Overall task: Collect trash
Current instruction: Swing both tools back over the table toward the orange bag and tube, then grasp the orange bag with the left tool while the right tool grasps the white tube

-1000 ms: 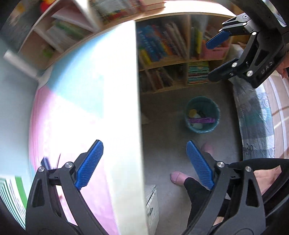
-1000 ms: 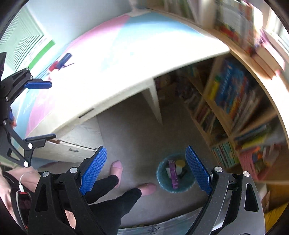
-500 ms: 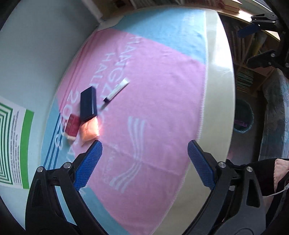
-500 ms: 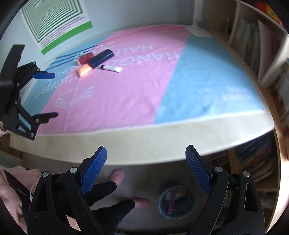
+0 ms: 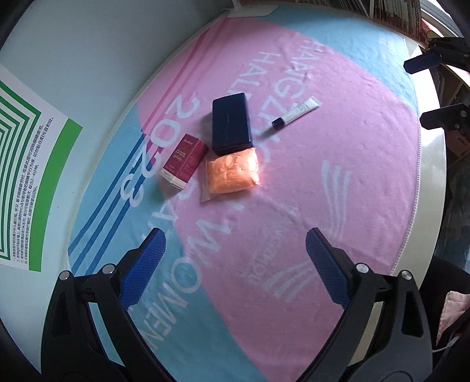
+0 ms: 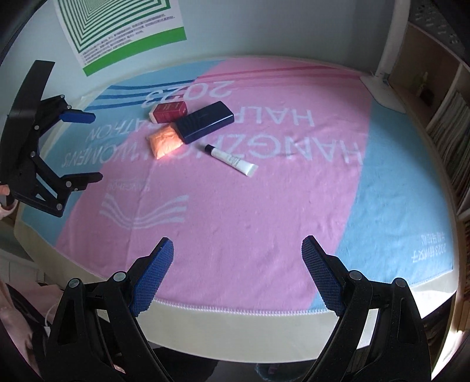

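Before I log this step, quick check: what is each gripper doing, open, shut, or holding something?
Left gripper: open, holding nothing, above the towel.
Right gripper: open, holding nothing, near the table edge.

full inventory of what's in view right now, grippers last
Navy box: 1, dark blue, mid-towel, touching the orange packet.
Red carton: 1, red and white, beside the navy box.
Orange packet: 1, clear bag, orange contents.
Tube: 1, white, dark cap, lying apart.
Towel: 1, pink and light blue, covers the table.
Poster: 1, green and white, on the wall.
Bookshelf: 1, beside the table.
Left gripper: open, empty.
Right gripper: open, empty.
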